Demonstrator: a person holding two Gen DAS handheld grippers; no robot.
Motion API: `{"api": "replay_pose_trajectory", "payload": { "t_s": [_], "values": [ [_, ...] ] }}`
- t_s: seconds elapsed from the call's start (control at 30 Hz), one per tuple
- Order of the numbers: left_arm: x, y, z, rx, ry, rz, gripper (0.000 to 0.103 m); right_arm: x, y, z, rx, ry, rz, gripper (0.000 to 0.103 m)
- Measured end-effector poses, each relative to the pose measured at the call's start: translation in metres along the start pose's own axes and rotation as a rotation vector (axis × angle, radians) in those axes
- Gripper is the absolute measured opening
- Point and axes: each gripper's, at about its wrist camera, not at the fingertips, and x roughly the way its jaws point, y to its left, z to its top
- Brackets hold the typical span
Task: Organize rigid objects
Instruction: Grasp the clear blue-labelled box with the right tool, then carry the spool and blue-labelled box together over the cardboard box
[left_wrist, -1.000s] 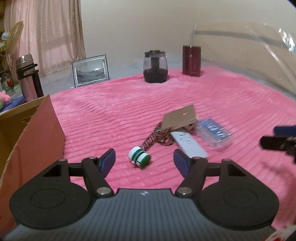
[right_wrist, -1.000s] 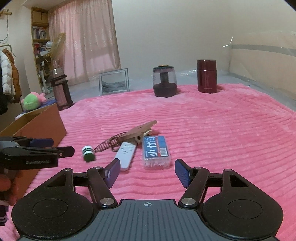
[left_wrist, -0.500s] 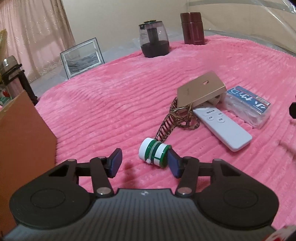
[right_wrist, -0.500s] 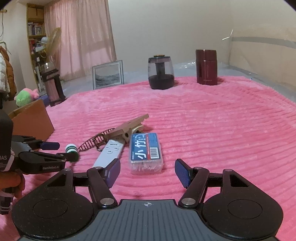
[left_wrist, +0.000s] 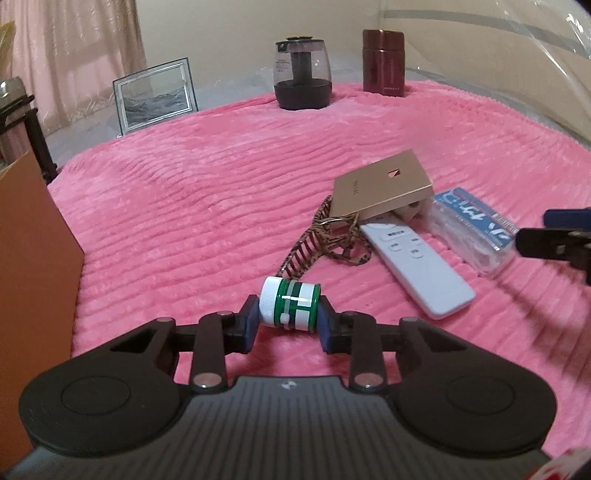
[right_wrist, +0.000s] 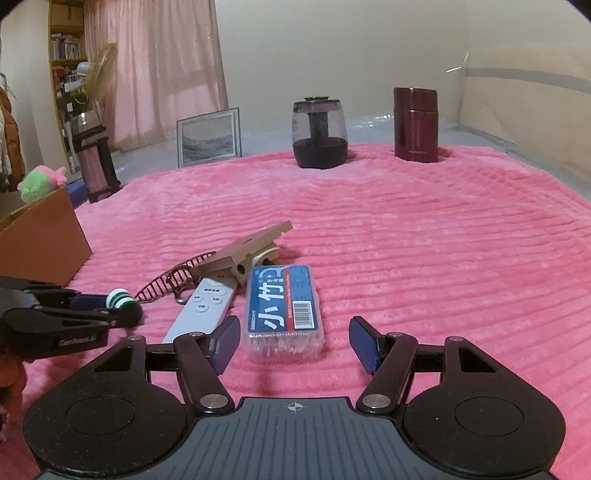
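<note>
My left gripper (left_wrist: 287, 322) has just been closing, and its blue pads (left_wrist: 248, 325) now press on the two flat ends of the small green-and-white jar (left_wrist: 290, 308), which a second ago lay free on the pink blanket (left_wrist: 207, 206) ahead of spread jaws. I judge the first pick made and only the lift remaining, probably toward the cardboard box (left_wrist: 33, 258) standing just to the left. The jar lies on its side, low against the blanket near the front edge, with its long axis running straight across between my pads, white cap to the left and green base to the right; the right wrist view shows the same grip from the side. My right gripper (right_wrist: 295, 341) has come in closer to the clear toothpick box (right_wrist: 283, 312) (the blue-and-red label faces up) and stands spread around its near end, touching nothing. That box lies flat with its long axis pointing away from me, roughly in line with the fingers, so the pads would meet its long sides. Just left of it the white remote (right_wrist: 201, 310) angles alongside, its far end tucked under the tan flat box (right_wrist: 245, 247), with a patterned strap (left_wrist: 325, 245) coiled beside it.
</note>
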Motion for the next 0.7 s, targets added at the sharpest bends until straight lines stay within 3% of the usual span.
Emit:
{"api": "replay_pose_trajectory", "payload": {
  "t_s": [0.43,0.5,0.7],
  "values": [
    [-0.014,-0.007,-0.007,-0.057,-0.008,-0.029,0.027,0.056,0.009,0.012,-0.007,0.097,-0.021,0.061],
    [-0.016,-0.008,-0.007,-0.052,-0.010,-0.030,0.027,0.057,0.010,0.013,-0.009,0.104,-0.025,0.054],
    [-0.026,-0.012,-0.012,-0.059,-0.010,-0.046,0.027,0.042,0.014,0.009,-0.015,0.096,-0.041,0.054]
  ]
}}
